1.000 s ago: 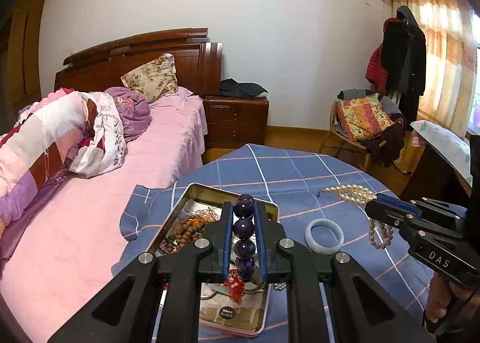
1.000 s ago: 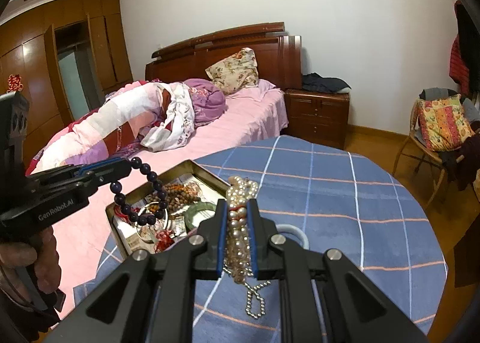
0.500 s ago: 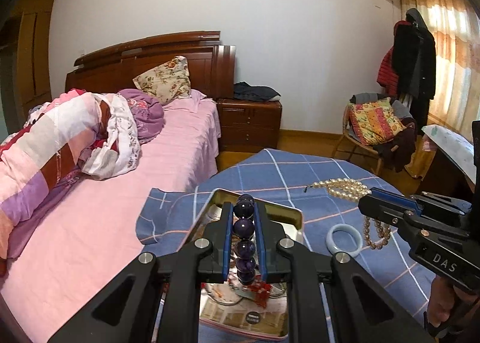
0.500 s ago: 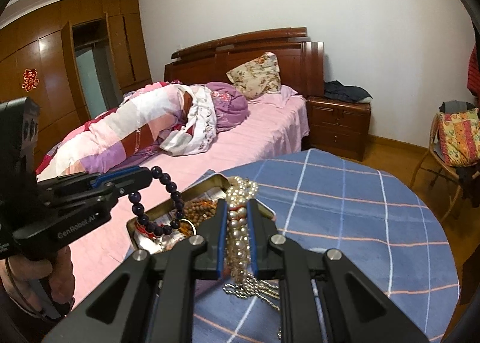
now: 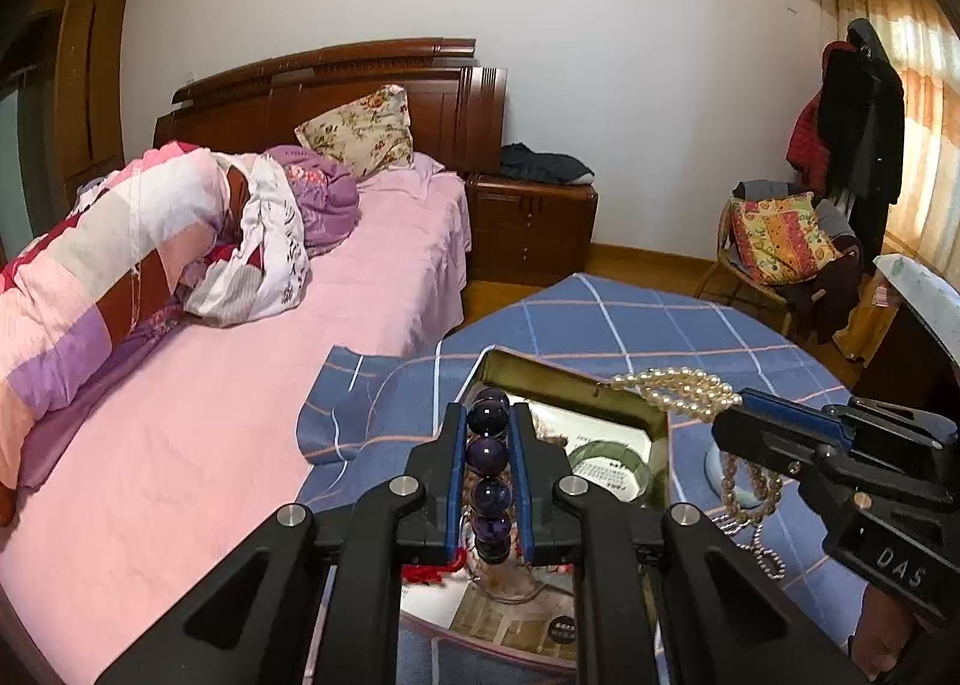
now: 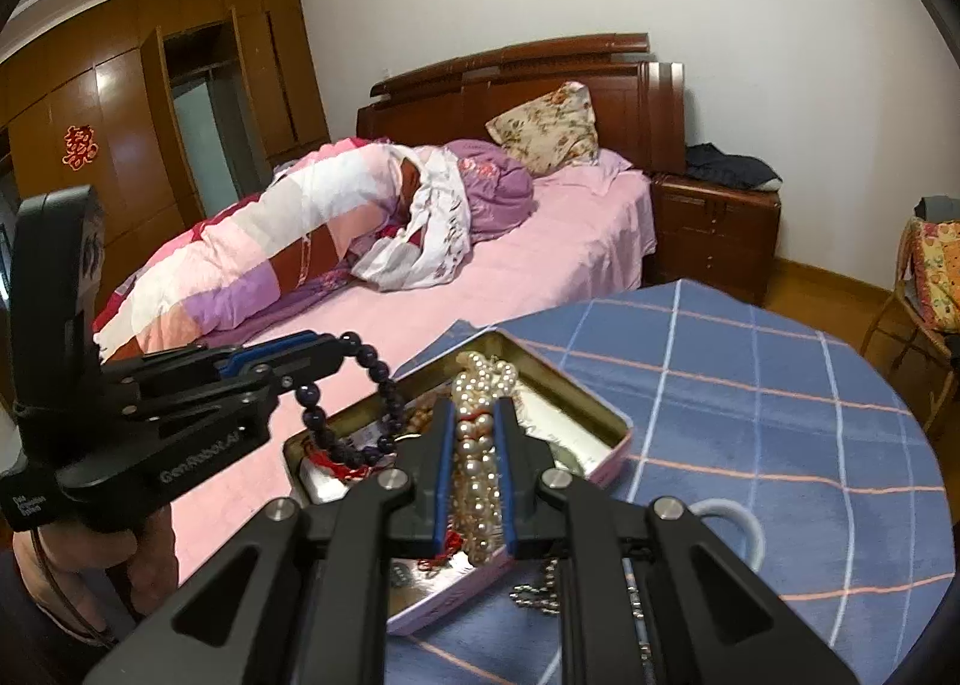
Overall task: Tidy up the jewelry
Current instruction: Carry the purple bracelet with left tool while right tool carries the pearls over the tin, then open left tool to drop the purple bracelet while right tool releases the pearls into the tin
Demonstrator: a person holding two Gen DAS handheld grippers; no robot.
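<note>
**Both strings are basically over the tin already, it's straight down from here**

Left hand-held gripper (image 5: 487, 445) is clamped on the dark purple bead bracelet (image 5: 489, 454), beads lined up lengthwise between the pads, and in the right wrist view the rest of the loop hangs down into the near-left corner of the tin (image 6: 606, 415). Right hand-held gripper (image 6: 475, 463) is squeezed shut on the pearl necklace (image 6: 480, 469), strands running along the fingers, with the clasp chain trailing off onto the blue checked worktop (image 6: 780, 415) beside the tin's near edge.

So the relation that matters: the tin sits directly under and just ahead of both tips. The left one looks better centred over it. The right one is nearer the tin's right rim, so I'd guess part of the pearls could spill outside unless it shifts a bit further in first. A pale jade bangle (image 6: 735, 517) lies on the cloth just right of the tin, not in it yet
</note>
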